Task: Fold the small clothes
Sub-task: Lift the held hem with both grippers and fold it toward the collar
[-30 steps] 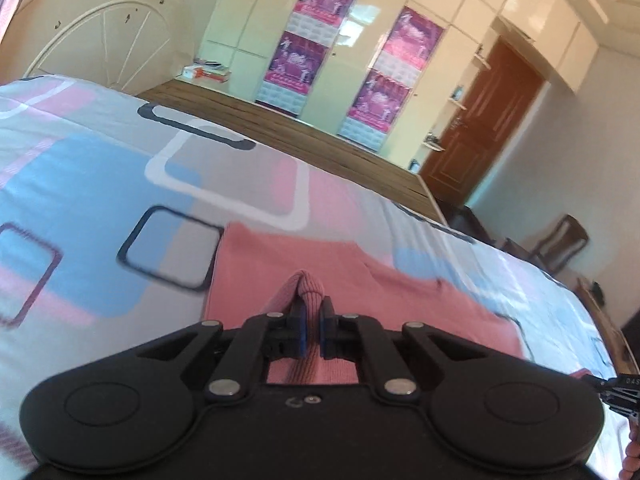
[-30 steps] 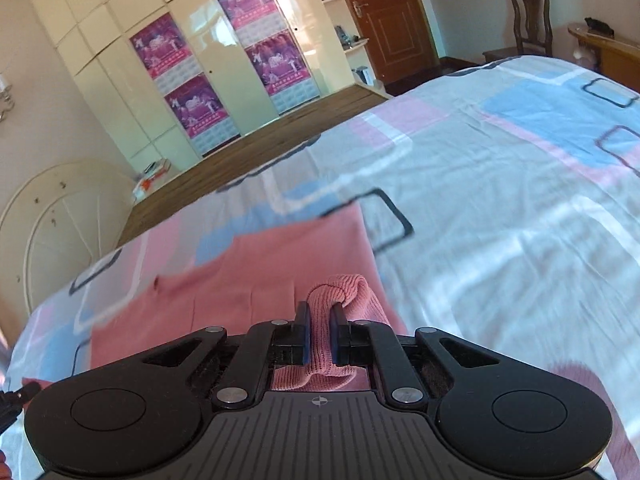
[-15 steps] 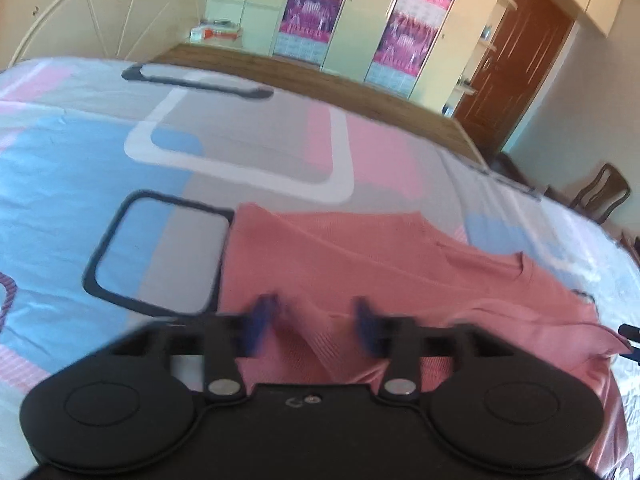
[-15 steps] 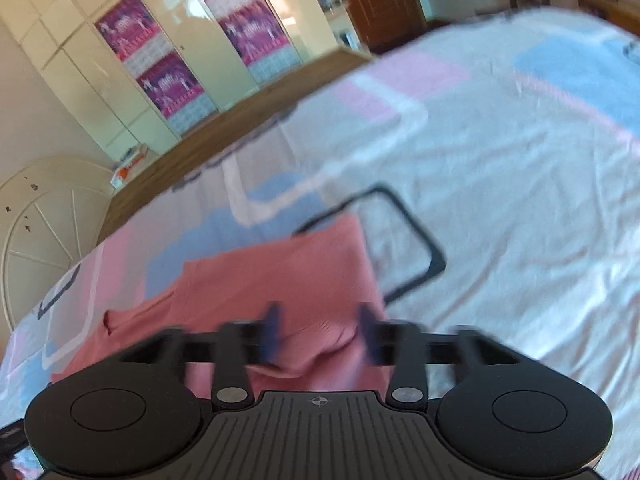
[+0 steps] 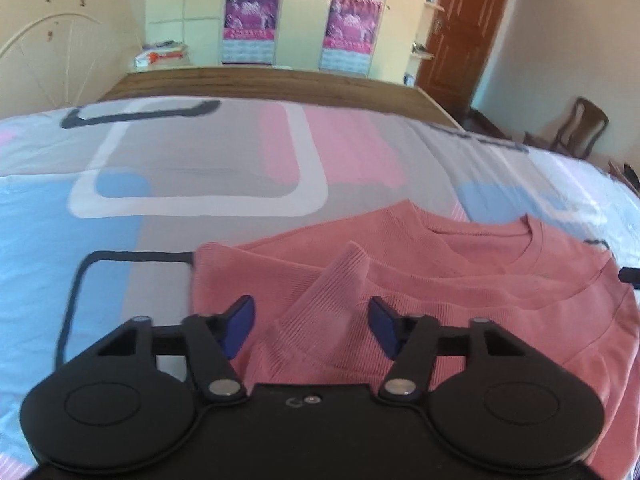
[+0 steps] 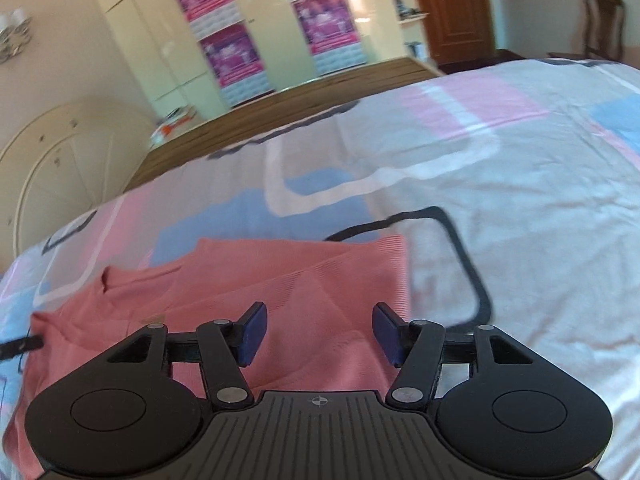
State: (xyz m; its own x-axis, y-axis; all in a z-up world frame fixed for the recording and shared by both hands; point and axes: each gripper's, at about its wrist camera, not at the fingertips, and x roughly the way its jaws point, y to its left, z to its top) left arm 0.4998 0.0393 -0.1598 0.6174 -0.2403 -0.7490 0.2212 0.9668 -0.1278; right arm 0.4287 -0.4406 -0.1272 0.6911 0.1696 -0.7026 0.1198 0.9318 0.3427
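1. Left wrist view shows me the left claw (image 5: 311,326) low over one pink sweater (image 5: 460,280) that lies on the bed (image 5: 200,160). Its blue pads stand apart and touch no cloth; the jaws have just been closing a little after they let go, with a ribbed fold of the sweater lying loose between them.
2. Right wrist view gives the same for the right claw (image 6: 320,330): jaws moderately wide, having just opened, with the sweater (image 6: 280,280) under and between them but not pinched.
3. I judge the step in hand is the end of one fold. The ribbed edge is laid over the body of the sweater, toward the collar, and both claws have released it.
4. Next move, I think, is to draw both claws back clear of the cloth, then choose new corners for the second fold. Care is needed so a pad does not drag the loose edge and undo the fold.
5. My count: one sweater, one bed, two claws, and four purple posters (image 6: 228,56) on the pale wardrobe doors. One brown door (image 5: 464,28) and one wooden chair (image 5: 580,128) are beyond the bed.
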